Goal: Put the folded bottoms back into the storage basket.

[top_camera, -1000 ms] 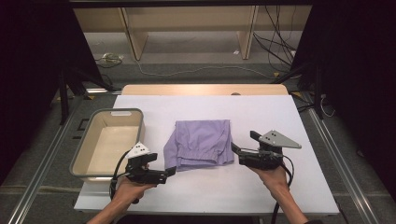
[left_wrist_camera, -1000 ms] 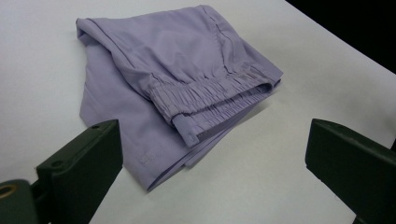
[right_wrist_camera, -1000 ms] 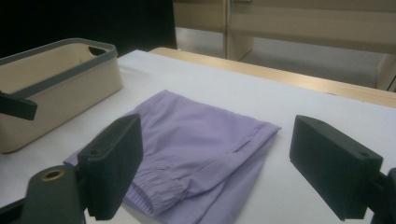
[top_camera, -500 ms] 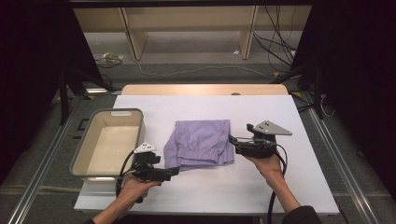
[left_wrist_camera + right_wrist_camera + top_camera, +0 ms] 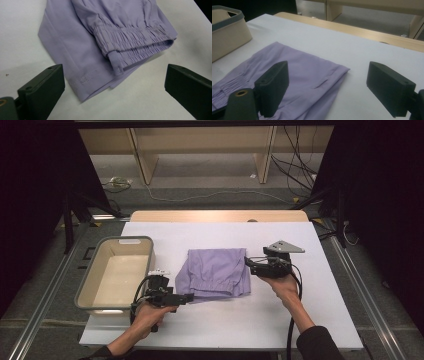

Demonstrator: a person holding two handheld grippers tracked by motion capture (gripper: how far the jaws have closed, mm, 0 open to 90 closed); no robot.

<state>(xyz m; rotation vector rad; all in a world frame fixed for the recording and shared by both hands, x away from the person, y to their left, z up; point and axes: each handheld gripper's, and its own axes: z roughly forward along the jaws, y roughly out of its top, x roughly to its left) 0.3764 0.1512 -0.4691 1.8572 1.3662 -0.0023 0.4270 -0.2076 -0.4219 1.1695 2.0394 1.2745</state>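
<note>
In the high view, your left tool [image 5: 188, 298] sits at about seven o'clock of a folded lilac garment [image 5: 216, 271] lying mid-surface on the white surface [image 5: 320, 310], and your right tool [image 5: 248, 262] meets the cloth's three o'clock edge; a beige bin [image 5: 86, 285] stands just beside the garment at nine o'clock. In the left gripper view, the jaws stand wide apart, framing the nearest corner of the garment [image 5: 105, 47], with its gathered elastic band toward twelve o'clock. In the right gripper view, the jaws are likewise spread, empty, one jaw over the cloth [image 5: 294, 75] and the other over bare surface, the folded corner between them. To do the grasp well, you would likely lower each tool until one jaw slides under all layers, then close squarely so no layer slips free. No brand, label or readable writing appears anywhere.
</note>
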